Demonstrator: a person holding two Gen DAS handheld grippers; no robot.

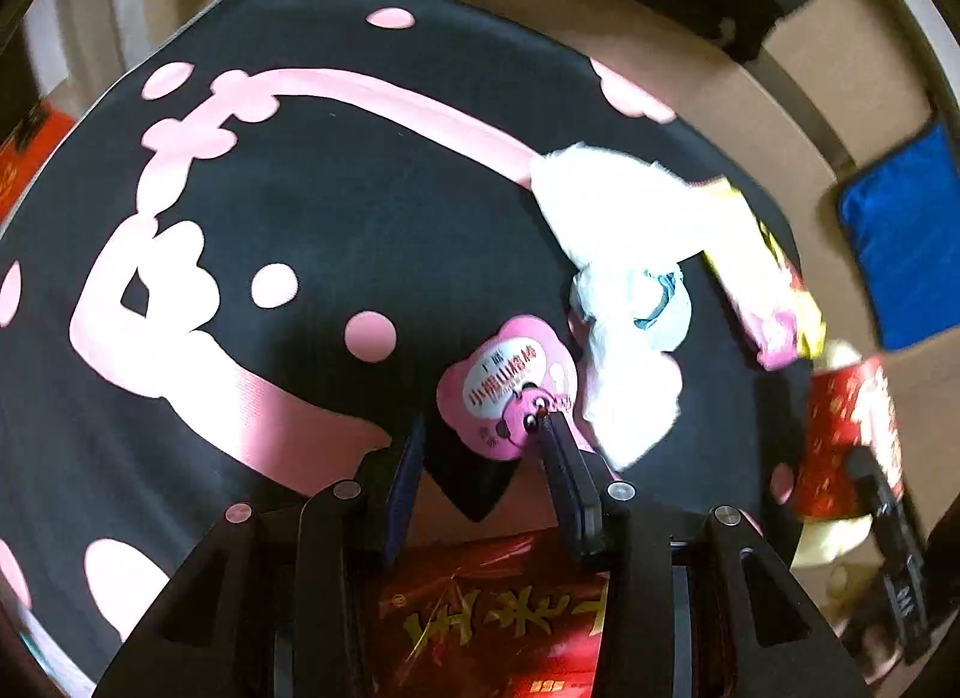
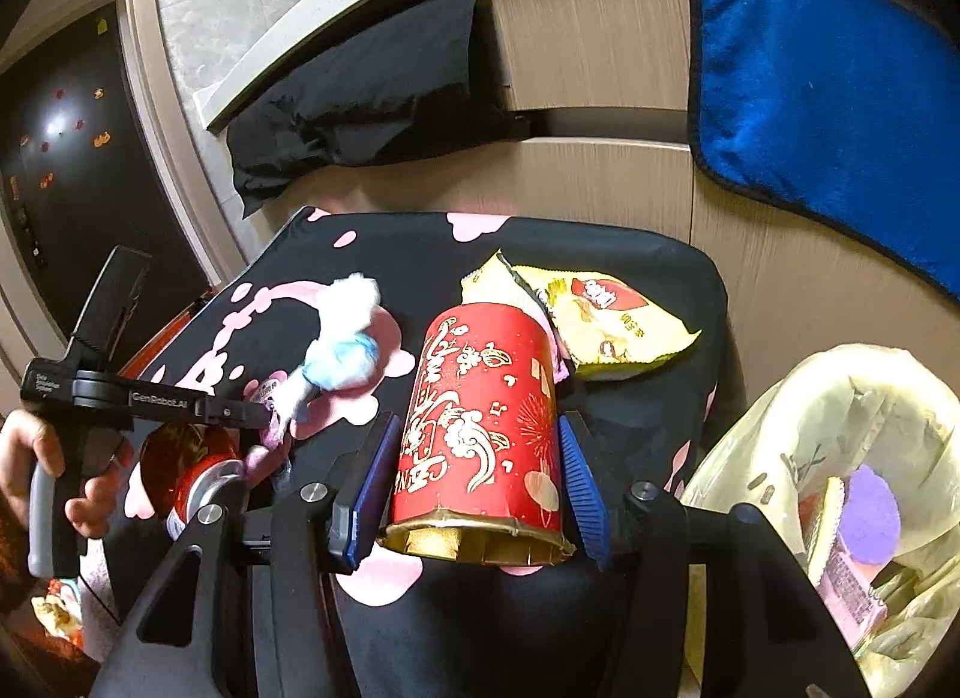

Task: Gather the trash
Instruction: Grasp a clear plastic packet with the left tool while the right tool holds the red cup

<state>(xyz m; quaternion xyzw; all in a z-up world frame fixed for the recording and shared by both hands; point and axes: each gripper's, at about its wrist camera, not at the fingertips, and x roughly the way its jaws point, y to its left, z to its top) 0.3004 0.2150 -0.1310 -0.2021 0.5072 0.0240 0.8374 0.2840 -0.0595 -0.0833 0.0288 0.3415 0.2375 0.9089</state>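
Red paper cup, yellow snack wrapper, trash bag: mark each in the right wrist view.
red paper cup (image 2: 480, 422): right wrist view, printed side wall.
yellow snack wrapper (image 2: 612, 320): right wrist view, printed front.
trash bag (image 2: 750, 458): right wrist view, near wall.

Right gripper (image 2: 474, 476) has its blue pads on both sides of a red tube (image 2: 480, 428), held tilted over the black-and-pink cloth (image 2: 630, 278). Yellow snack bag (image 2: 606, 320) sits just behind it, crumpled tissue (image 2: 348, 338) to the left by the left gripper (image 2: 264, 416). Lined trash bin (image 2: 840, 458) at right, blue towel (image 2: 828, 98) hanging above.
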